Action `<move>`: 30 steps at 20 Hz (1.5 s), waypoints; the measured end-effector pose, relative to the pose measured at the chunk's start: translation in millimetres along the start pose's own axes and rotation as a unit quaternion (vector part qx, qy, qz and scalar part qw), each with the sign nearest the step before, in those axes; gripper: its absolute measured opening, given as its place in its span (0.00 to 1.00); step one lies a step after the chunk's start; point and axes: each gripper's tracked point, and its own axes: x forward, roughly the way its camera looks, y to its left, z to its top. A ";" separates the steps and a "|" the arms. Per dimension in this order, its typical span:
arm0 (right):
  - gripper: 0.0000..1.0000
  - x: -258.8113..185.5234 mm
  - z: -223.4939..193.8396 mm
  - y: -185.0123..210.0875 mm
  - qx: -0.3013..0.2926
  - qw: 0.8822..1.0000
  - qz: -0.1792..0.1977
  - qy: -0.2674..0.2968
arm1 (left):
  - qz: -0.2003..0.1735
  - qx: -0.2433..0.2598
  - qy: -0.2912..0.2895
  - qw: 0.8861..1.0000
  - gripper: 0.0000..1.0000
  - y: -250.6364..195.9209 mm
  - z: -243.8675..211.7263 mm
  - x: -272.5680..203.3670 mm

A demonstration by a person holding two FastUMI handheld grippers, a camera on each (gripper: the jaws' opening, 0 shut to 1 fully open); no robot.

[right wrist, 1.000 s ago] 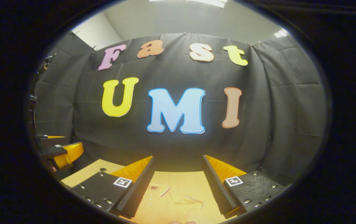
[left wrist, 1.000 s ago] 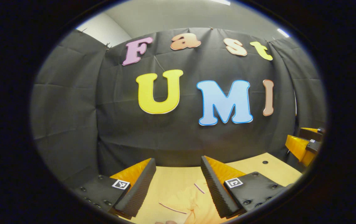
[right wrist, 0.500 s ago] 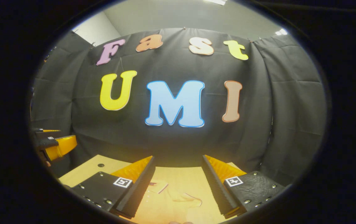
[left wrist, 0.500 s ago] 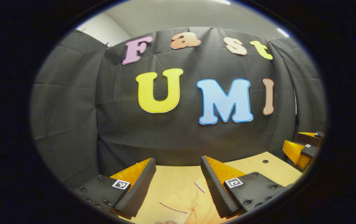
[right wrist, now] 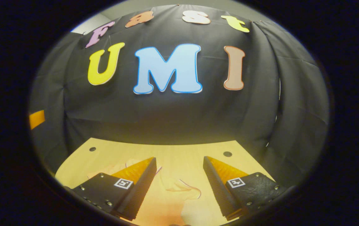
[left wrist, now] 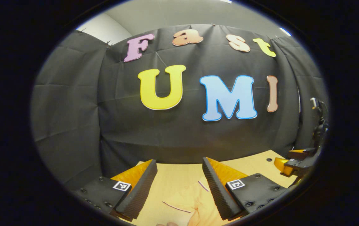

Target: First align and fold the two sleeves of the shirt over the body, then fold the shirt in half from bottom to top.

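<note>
While both cameras face black booth wall, wooden table spans lower frame. Orange shirt lies flat on table – thin purple trim visible, collar area in right gripper view. Left gripper spread wide above shirt, pinching nothing. Right gripper likewise spread – fingers apart over fabric, contact unclear.
</note>
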 end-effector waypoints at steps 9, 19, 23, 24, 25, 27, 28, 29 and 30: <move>0.94 74.8 -93.5 -30.9 0.014 0.992 -0.004 0.122 | 0.029 0.014 0.017 0.999 0.94 13.4 -11.4 11.3; 0.94 124.8 -184.7 -37.2 0.012 0.970 0.023 0.243 | 0.067 0.016 0.046 0.997 0.95 32.3 -27.9 11.6; 0.94 131.8 -206.6 -35.4 0.014 0.961 0.032 0.275 | 0.082 0.017 0.056 0.995 0.94 36.0 -30.8 9.3; 0.93 132.6 -212.7 -34.7 0.014 0.959 0.035 0.282 | 0.083 0.017 0.058 0.995 0.94 37.1 -32.2 9.5; 0.88 133.8 -215.1 -33.1 0.014 0.957 0.040 0.287 | 0.085 0.017 0.059 0.994 0.94 38.5 -33.3 9.2; 0.72 136.6 -215.1 -36.9 0.006 0.957 0.036 0.287 | 0.087 0.016 0.061 0.994 0.94 40.5 -36.2 9.3; 0.48 133.2 -215.4 -35.9 0.011 0.956 0.036 0.292 | 0.086 0.015 0.062 0.994 0.94 40.6 -37.0 9.1; 0.39 134.0 -213.9 -39.4 0.015 0.956 0.030 0.291 | 0.085 0.015 0.063 0.994 0.94 39.5 -37.0 7.7; 0.17 136.6 -213.6 -43.4 0.022 0.957 0.021 0.289 | 0.083 0.016 0.063 0.994 0.94 38.2 -37.1 7.5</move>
